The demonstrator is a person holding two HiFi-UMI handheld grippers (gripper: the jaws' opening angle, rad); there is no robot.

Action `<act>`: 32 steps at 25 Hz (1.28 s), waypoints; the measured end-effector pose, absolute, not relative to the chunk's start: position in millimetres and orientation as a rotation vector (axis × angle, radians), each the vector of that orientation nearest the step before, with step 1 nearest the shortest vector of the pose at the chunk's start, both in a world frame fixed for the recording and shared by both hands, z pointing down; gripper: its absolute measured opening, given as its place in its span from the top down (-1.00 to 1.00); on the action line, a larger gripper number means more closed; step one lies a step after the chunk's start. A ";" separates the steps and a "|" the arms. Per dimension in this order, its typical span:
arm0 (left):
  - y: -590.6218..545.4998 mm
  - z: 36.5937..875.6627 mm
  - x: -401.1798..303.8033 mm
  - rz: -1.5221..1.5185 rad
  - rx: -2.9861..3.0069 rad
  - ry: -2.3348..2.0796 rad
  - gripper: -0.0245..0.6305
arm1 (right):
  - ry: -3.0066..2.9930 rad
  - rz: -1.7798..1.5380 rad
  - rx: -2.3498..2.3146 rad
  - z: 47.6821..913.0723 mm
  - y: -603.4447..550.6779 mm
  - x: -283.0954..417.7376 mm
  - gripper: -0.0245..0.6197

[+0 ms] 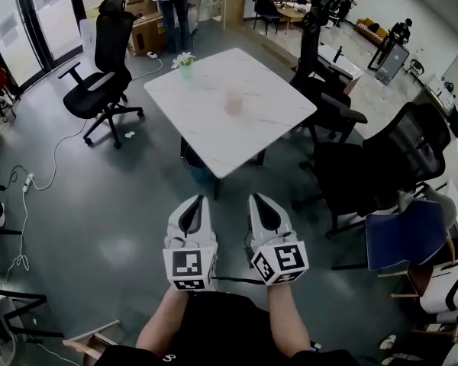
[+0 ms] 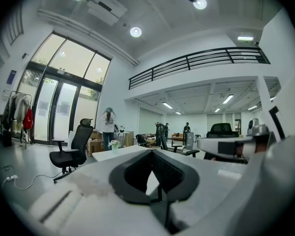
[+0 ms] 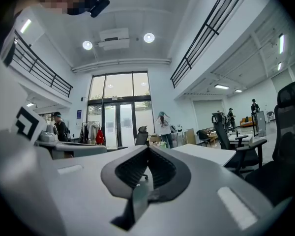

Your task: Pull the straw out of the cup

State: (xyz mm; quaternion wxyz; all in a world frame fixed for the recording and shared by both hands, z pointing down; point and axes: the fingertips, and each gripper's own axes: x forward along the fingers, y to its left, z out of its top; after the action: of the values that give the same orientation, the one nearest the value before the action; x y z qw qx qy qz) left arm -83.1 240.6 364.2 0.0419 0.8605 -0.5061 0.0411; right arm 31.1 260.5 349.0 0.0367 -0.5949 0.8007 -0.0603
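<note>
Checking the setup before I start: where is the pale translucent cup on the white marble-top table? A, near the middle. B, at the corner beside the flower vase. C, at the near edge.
A: the pale translucent cup stands near the middle of the white marble-top table, apart from the green flower vase at a corner.

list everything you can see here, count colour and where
table: one, white marbled, middle of the floor
cup: one, pale translucent, mid-table; straw too small to tell
vase: one, green with white flowers, table's far corner
office chairs: at least three, black, around the table
cardboard box: one, brown, far left
cables: white, floor at left
left gripper: one, white, shut, empty
right gripper: one, white, shut, empty
</note>
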 end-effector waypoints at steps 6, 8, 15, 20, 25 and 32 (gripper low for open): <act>156.1 377.1 -64.1 0.136 2.648 -1.531 0.92 | 2.422 -0.192 -1.843 357.7 173.8 56.2 0.92; 125.1 384.2 -63.0 0.163 2.634 -1.521 0.92 | 2.423 -0.222 -1.838 363.8 142.8 56.1 0.91; 1.3 401.5 -41.0 0.267 2.612 -1.433 0.92 | 2.403 -0.350 -1.889 382.8 22.8 72.1 0.91; -76.2 409.7 -22.9 0.281 2.603 -1.365 0.92 | 2.441 -0.371 -1.906 387.1 -52.3 75.1 0.91; -125.8 418.2 -12.4 0.287 2.604 -1.309 0.92 | 2.461 -0.398 -1.925 394.9 -103.4 77.6 0.91; -152.2 432.1 6.8 0.330 2.592 -1.245 0.92 | 2.480 -0.440 -1.932 405.5 -130.7 83.8 0.91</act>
State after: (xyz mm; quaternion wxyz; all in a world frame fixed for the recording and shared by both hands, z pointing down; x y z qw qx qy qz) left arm 6.8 -152.2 432.1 0.1235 0.8887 -0.4268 0.1130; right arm 83.8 -130.7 405.5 -0.0164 -0.6087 0.7810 -0.1387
